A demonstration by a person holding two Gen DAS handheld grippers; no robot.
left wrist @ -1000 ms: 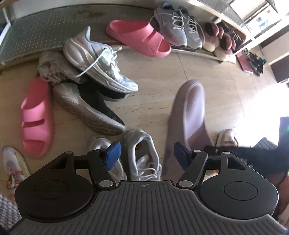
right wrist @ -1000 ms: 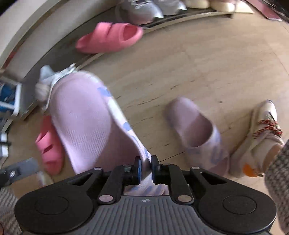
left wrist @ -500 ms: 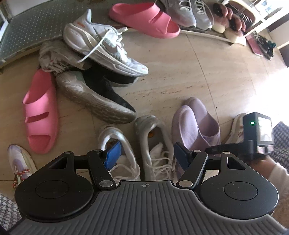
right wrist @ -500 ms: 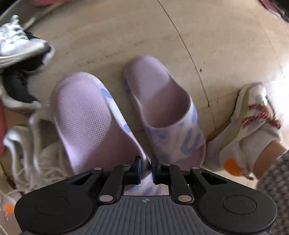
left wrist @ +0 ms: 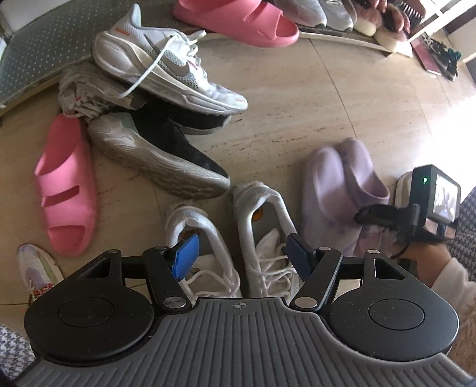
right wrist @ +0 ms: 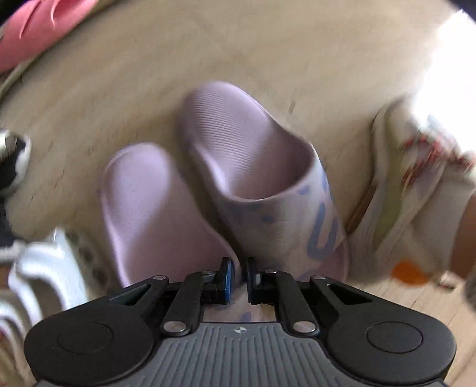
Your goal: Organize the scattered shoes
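My right gripper [right wrist: 238, 278] is shut on the edge of a lilac slide [right wrist: 154, 208], which lies low beside its mate [right wrist: 267, 178] on the floor; the view is blurred. In the left wrist view the lilac pair [left wrist: 339, 190] sits at the right, with the right gripper's body [left wrist: 416, 208] over it. My left gripper [left wrist: 242, 257] is open and empty above a pair of white sneakers [left wrist: 267, 238].
A pile of sneakers [left wrist: 166, 71] and a black shoe [left wrist: 166, 154] lies at the upper left. Pink slides lie at the left [left wrist: 65, 190] and top [left wrist: 238, 18]. A shoe rack [left wrist: 357, 26] runs along the back. A worn sneaker on a foot [right wrist: 416, 193] stands right.
The right gripper lowered the held lilac slide beside its mate on the floor. The left gripper drew back slightly over the white sneakers.
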